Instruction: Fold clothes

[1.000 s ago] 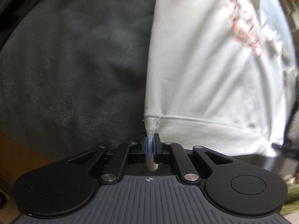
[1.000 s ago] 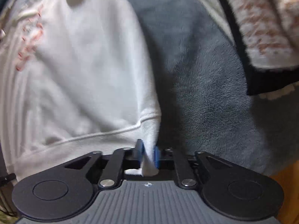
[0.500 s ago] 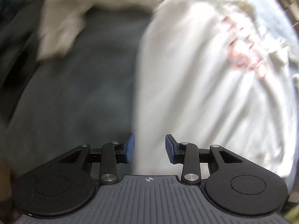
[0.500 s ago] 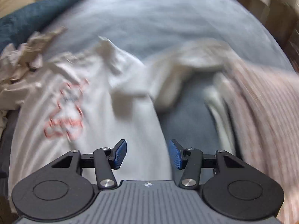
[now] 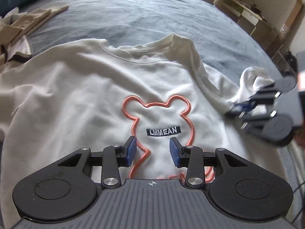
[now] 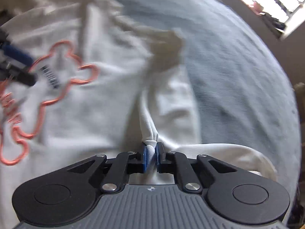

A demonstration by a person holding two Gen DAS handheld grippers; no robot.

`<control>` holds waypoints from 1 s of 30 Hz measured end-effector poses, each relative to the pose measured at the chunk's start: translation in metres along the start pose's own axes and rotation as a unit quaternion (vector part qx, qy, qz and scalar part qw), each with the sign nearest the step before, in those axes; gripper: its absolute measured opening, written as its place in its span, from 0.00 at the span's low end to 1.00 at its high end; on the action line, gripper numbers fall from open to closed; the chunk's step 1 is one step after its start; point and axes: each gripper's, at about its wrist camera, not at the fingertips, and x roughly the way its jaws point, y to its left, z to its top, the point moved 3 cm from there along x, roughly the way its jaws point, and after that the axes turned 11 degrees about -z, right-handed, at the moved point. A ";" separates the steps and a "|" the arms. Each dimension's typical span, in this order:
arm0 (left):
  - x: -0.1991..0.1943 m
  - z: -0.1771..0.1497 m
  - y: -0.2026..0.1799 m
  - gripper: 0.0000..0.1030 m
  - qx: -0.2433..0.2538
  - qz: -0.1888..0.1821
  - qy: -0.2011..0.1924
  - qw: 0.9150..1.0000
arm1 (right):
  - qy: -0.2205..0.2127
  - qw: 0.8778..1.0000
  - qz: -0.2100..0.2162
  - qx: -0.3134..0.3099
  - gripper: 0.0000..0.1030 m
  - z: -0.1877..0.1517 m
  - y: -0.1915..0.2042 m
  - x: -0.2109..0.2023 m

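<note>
Between my right gripper (image 6: 151, 157) pads a bunched ridge of white cloth is pinched; these jaws are closing on it right now, drawn nearly together, with the fabric puckering up just ahead of them. It belongs to the sweatshirt (image 5: 91, 99), taken near the sleeve (image 6: 171, 99) on its right-hand side. My left gripper (image 5: 152, 151) hangs over the chest of the garment with its jaws partly apart and nothing between them, only the orange bear outline (image 5: 158, 118) and the small dark label (image 5: 163, 131) showing in the gap.

The sweatshirt lies face up, spread across the grey-blue blanket (image 5: 152, 13) on the bed, collar (image 5: 139, 54) away from me, the far shoulder rumpled into a peak. Beyond it, at the left edge, sits a heap of beige clothes (image 5: 24, 26).

I judge the cloth soft, limp and light: it will drape and sag from any single hold, and a thin pinch may slip out through smooth pads. A thicker spot should hold better, so a cuff, a seam or the hem band seems the place to grab, with my free left gripper taking the opposite sleeve or shoulder so the fold comes over evenly.
</note>
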 end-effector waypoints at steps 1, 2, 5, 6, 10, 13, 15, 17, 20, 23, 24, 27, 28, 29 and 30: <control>-0.002 -0.005 0.005 0.37 0.000 0.000 0.002 1.000 | 0.009 1.000 -0.014 0.025 0.10 -0.002 -0.015 0.003; -0.005 -0.010 0.008 0.37 -0.001 -0.001 0.003 1.000 | 0.022 0.998 -0.027 0.054 0.10 -0.004 -0.030 0.009; -0.007 -0.015 0.010 0.37 0.012 -0.005 0.000 1.000 | 0.061 0.985 -0.051 0.151 0.10 -0.014 -0.071 0.029; -0.006 -0.016 0.010 0.37 0.017 -0.005 0.001 1.000 | 0.073 0.977 -0.036 0.197 0.10 -0.016 -0.084 0.033; -0.009 -0.012 0.011 0.37 0.020 -0.006 0.002 1.000 | 0.055 0.934 -0.022 0.351 0.51 -0.016 -0.125 0.014; -0.017 -0.002 0.016 0.37 0.007 -0.002 -0.015 1.000 | -0.006 0.921 -0.029 0.390 0.54 -0.007 -0.138 -0.017; -0.022 0.007 0.024 0.38 -0.003 0.004 -0.032 0.999 | -0.033 0.936 0.017 0.351 0.54 0.011 -0.123 -0.024; -0.023 0.015 0.034 0.38 -0.009 0.015 -0.046 0.999 | -0.057 0.950 0.067 0.300 0.52 0.030 -0.104 -0.030; -0.020 0.026 0.050 0.38 -0.008 0.035 -0.057 0.998 | -0.061 0.971 0.143 0.180 0.37 0.058 -0.049 -0.018; -0.014 0.032 0.065 0.38 0.001 0.058 -0.065 0.996 | -0.035 0.977 0.167 0.127 0.36 0.073 -0.015 0.010; -0.010 0.033 0.070 0.38 0.002 0.067 -0.064 0.996 | -0.020 0.979 0.148 0.138 0.36 0.074 -0.018 0.029; 0.000 0.031 0.086 0.38 -0.010 0.072 -0.055 0.996 | -0.004 0.965 0.108 0.241 0.08 0.078 -0.059 0.085; 0.003 0.030 0.091 0.38 -0.015 0.070 -0.053 0.996 | -0.009 0.955 0.101 0.278 0.06 0.080 -0.076 0.096; 0.003 0.031 0.091 0.39 -0.012 0.070 -0.052 0.996 | -0.013 0.949 0.088 0.301 0.06 0.082 -0.088 0.100; 0.002 0.032 0.090 0.39 -0.007 0.069 -0.051 0.996 | -0.014 0.946 0.075 0.314 0.06 0.083 -0.096 0.099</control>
